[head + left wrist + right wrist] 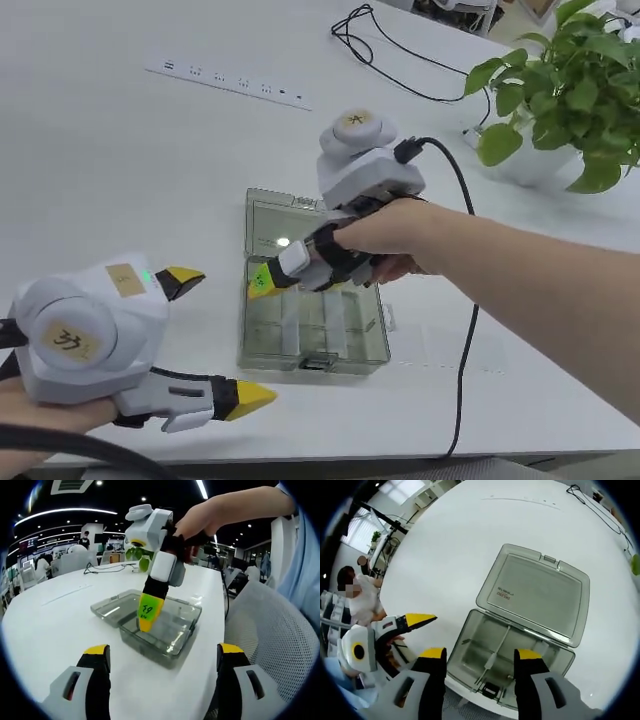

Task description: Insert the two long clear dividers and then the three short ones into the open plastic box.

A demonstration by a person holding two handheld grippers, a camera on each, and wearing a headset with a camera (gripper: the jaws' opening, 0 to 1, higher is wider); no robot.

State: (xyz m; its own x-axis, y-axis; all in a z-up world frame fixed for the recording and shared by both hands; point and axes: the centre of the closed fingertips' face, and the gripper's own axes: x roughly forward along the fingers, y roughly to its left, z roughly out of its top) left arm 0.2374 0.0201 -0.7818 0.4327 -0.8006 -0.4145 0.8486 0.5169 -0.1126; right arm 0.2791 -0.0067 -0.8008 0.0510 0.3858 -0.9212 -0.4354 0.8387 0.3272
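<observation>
Head view: right gripper (pixel 262 283) points tips-down into the open plastic box (pixel 315 366), likely to seat the dividers (pixel 290 326) under its tips.
Left gripper view: left gripper (pixel 162 652) is wide and empty, parked short of the box.
Right gripper view: jaws apart, nothing gripped, box directly ahead.

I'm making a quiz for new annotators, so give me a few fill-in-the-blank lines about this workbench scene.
The lid of the plastic box is ____, not closed.
The right gripper hangs above the ____.
The left gripper, jaws open, holds ____.
The potted plant has ____ leaves.
Missing words: open; box; nothing; green.
</observation>
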